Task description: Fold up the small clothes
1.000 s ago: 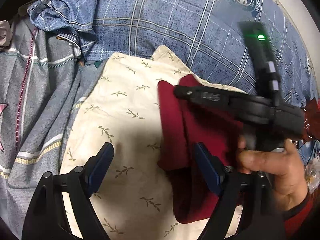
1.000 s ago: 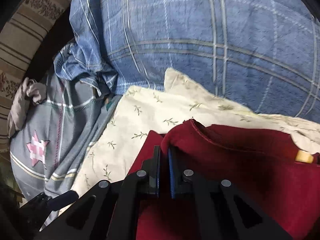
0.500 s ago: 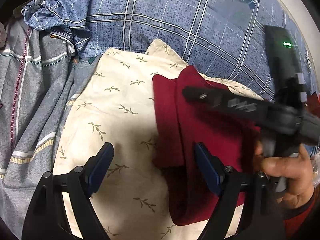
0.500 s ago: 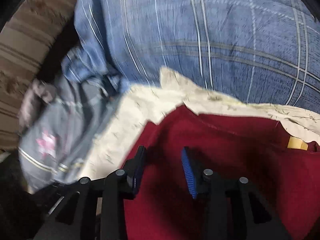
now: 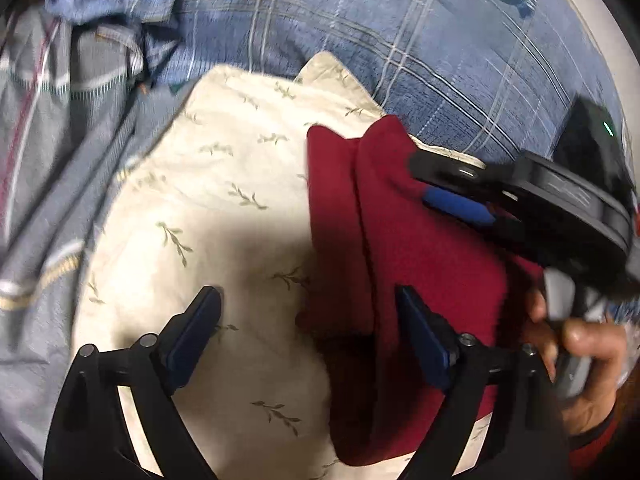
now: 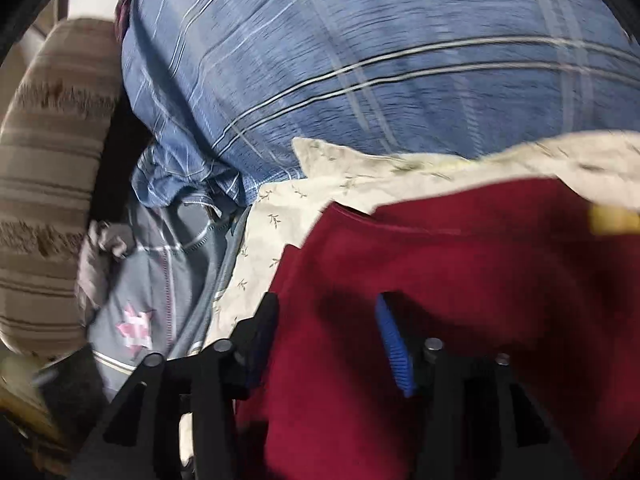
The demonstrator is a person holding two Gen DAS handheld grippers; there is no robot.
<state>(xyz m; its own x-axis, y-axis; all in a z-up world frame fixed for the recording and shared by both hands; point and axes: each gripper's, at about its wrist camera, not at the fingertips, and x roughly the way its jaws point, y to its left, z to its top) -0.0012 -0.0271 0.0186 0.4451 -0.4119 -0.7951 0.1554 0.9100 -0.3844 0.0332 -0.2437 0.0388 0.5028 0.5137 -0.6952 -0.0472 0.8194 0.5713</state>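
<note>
- Left gripper (image 5: pixel 308 320) nearest: jaws wide apart, holding nothing. One finger hangs over the cream cloth (image 5: pixel 224 208), the other over the red garment (image 5: pixel 420 264). It straddles the garment's left edge, probably lined up to pinch that edge next.
- Right gripper (image 6: pixel 326 344): jaws apart too, nothing between the pads. Red fabric lies under and beyond them. In the left view it comes in from the right over the garment, person's hand (image 5: pixel 576 360) on the handle.
- Red garment sits on the right part of the cream cloth, partly folded: a narrower under-layer sticks out along its left side, with a fold ridge running front to back. Lies mostly flat, so it looks set down rather than carried. More folds likely still needed.
- Yellowish tag (image 6: pixel 612 220) at the garment's far right; blurred, can't tell what it is.
- Cream cloth with leaf print serves as the folding surface, spread over the bedding. Its far corner pokes up against the blue quilt (image 5: pixel 360 40).
- Left of the cloth: grey striped fabric (image 5: pixel 60 184) with a pink star (image 6: pixel 136 328), bunched aside, out of the way.
- Farthest: blue plaid quilt, and a striped tan cushion (image 6: pixel 48 184) at far left.
- Both views motion-blurred.
</note>
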